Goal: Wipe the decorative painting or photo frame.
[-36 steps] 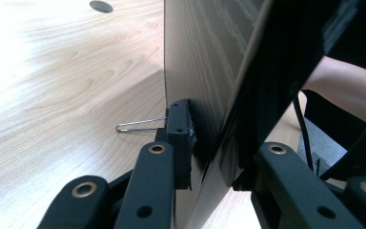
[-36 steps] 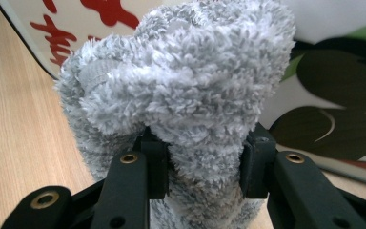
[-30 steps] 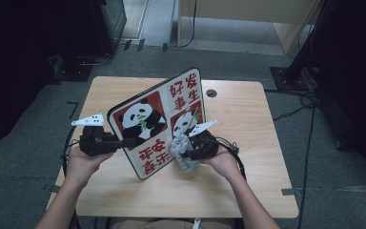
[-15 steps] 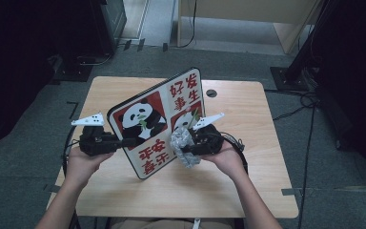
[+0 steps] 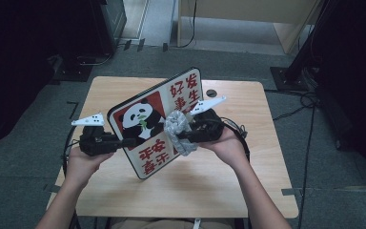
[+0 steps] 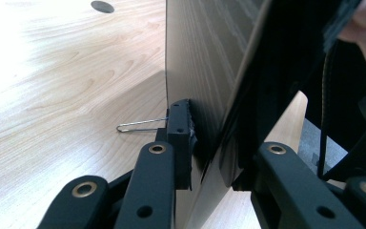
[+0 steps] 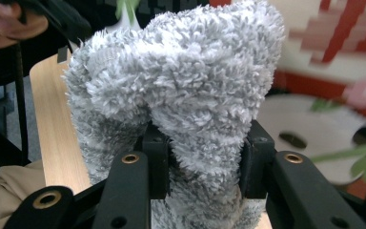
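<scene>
Left gripper [image 5: 124, 142]: clamped on the board's lower left edge.
Panda board [image 5: 147, 121]: one, held tilted above the table [image 5: 248, 191], long axis rising left to right.
Right gripper [image 5: 183, 135]: pinching one grey cloth [image 5: 178, 129] against the board's face.

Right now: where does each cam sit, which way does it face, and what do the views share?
High view: above the person's side of the table, facing forward and down; forearms, both hands, left gripper, right gripper.
Left gripper view: on that gripper, along its jaws clamping the panda board by its edge.
Right gripper view: on that gripper, along its jaws pinching the grey cloth in front of the board's printed face.
Shared: board and tabletop in all three; cloth in high and right views.
</scene>
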The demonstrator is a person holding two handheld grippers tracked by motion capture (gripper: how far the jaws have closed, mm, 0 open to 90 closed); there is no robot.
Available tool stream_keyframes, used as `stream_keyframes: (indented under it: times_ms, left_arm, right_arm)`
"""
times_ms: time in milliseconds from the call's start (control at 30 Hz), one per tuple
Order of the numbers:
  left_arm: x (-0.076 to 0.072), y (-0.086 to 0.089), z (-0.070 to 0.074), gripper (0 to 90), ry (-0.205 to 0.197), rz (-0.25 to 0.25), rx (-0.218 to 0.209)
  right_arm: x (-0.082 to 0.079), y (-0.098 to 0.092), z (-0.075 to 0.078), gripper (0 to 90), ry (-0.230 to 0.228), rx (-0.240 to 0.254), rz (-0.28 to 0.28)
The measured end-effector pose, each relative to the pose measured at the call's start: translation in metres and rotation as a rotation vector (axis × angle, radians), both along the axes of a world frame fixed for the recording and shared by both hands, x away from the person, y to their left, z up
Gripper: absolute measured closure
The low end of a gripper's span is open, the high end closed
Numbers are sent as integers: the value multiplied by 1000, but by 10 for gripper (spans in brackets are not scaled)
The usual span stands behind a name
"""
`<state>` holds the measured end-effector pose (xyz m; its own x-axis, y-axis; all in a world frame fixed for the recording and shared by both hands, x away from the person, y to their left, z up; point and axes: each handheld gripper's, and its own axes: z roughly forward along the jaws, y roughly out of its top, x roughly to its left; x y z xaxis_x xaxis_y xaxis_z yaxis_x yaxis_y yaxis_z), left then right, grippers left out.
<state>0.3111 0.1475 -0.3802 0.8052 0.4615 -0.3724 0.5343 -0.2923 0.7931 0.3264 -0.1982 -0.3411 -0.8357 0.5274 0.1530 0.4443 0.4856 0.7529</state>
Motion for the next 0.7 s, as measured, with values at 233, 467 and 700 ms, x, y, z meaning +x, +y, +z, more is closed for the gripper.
stream_keyframes:
  times_ms: [233,467,700]
  left_arm:
    - [0,0,0,761,3,1,-4]
    - [0,0,0,761,4,-1,-5]
    - [1,0,0,760,5,-4,-7]
  right_arm:
    - [6,14,37,632,-64,-16,37]
    - [12,29,76,632,-152,-12,46]
    - [17,44,90,632,-207,-22,57]
